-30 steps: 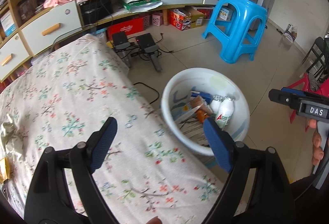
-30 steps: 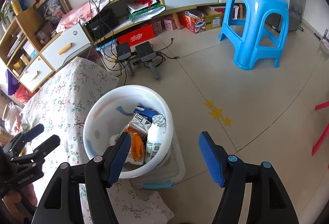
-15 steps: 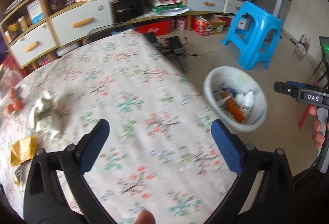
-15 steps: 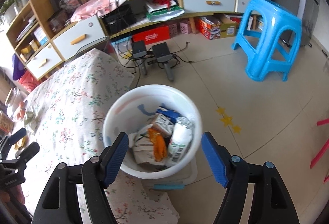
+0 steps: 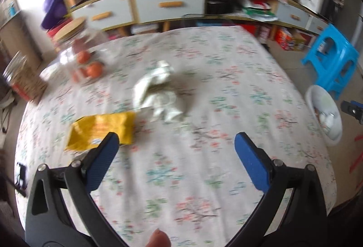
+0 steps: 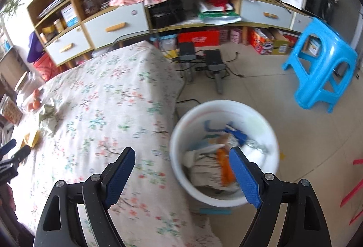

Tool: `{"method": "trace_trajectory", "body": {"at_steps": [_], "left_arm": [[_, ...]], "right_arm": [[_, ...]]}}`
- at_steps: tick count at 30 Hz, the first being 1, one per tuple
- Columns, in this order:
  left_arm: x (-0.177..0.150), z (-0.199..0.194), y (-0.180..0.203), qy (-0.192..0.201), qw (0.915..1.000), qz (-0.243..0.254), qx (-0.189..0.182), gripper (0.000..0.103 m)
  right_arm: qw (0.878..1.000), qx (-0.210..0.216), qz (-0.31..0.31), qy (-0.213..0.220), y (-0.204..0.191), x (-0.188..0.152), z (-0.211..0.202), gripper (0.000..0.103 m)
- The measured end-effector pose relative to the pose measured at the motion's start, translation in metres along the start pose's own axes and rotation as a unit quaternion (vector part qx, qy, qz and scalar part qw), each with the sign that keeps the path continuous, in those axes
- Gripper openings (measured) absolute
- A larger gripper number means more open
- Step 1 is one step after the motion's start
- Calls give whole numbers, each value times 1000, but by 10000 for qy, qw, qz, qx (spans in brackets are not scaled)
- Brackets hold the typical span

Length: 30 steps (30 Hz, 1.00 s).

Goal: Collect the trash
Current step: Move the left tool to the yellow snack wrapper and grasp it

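A crumpled white wrapper [image 5: 158,90] and a yellow packet [image 5: 102,129] lie on the floral tablecloth [image 5: 181,169]. My left gripper [image 5: 175,145] is open and empty above the cloth, just short of both; its left pad is near the yellow packet. The white bucket [image 6: 181,138] holds trash: cartons, an orange wrapper and a bottle. It stands on the floor beside the table and shows at the right in the left wrist view [image 5: 333,131]. My right gripper [image 6: 181,165] is open and empty above the bucket's left rim and the table edge.
A clear bag of oranges [image 5: 88,65] and a box [image 5: 25,81] sit at the table's far left. A blue plastic stool [image 6: 322,70] stands on the floor at right. Cables and black adapters [image 6: 204,61] lie beside low shelving [image 6: 113,20].
My left gripper has swung left from the bucket over the table to face the white wrapper and yellow packet. My right gripper has shifted left, toward the bucket's left rim and table edge.
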<state>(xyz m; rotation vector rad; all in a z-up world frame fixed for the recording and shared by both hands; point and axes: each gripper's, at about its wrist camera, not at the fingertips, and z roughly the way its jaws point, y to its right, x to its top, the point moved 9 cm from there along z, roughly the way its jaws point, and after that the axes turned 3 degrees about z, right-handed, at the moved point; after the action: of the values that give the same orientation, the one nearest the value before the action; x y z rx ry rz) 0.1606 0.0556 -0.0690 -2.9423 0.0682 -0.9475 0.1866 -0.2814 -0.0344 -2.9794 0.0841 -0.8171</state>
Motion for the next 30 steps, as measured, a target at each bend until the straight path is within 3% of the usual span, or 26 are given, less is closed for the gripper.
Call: {"method": "trace_trajectory", "body": {"at_steps": [6,11,16,21,25,30], "left_arm": [[-14,18,-84,-370,9945,-945,256,101],[-25,40,-135,-620,9817,-1801,3,100],[-37,59,-153,-825,9693,-2273,-444,75],[-41,69,-159,-895,9628,-2480,-590,52],[-43,70,-163,-894,9630,-2484,-546,22],[-38,67,-159,-781,9621,-2491,-791,8]], "right_arm": [[9996,104,-251,-59,-44,4,14,86],[9991,171,-350,-144,-78,9,30,86],[9985,258,-440,-214,-110,11,42,86],[9971,392,-577,-313,-148,9,56,86],[9955,489,-715,-380,-181,5,67,86],[9934,708,-790,-427,-224,2,82,86]]}}
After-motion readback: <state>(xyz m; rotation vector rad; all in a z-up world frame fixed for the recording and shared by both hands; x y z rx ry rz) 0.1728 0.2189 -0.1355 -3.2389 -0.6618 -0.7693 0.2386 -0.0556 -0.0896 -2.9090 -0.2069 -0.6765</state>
